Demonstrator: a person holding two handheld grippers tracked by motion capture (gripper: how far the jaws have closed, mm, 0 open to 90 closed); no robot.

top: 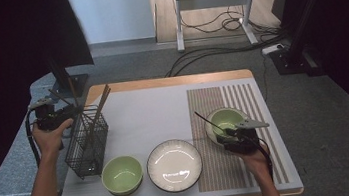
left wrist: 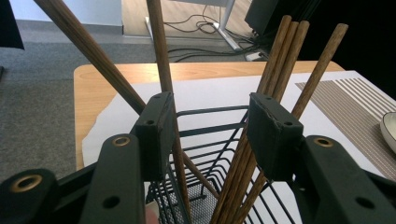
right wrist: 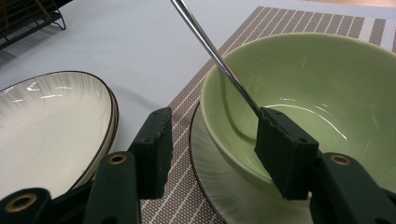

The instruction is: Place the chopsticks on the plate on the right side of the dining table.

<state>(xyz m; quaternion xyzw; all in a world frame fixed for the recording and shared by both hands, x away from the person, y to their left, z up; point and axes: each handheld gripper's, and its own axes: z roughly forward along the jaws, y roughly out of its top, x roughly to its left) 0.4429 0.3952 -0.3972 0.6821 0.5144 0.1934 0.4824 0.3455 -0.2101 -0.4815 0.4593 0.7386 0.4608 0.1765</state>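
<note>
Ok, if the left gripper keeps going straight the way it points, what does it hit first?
Probably the wooden chopsticks leaning in the wire basket: the left gripper has open jaws over the basket's near rim, with sticks just ahead on both sides. Depth is hard to judge.

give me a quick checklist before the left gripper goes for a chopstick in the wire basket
1. Left gripper jaws apart: ok, nothing pressed between the pads.
2. Chopsticks within reach: ok, a bundle leans beside one jaw and others lean by the other jaw.
3. One chopstick singled out between the jaws: not ok, none stands alone in the gap.
4. Wire basket upright on the table: ok.
5. Right gripper out of the way: ok, it is at the green bowl on the striped mat.
6. Thin metal rod in that bowl gripped: cannot tell.
</note>
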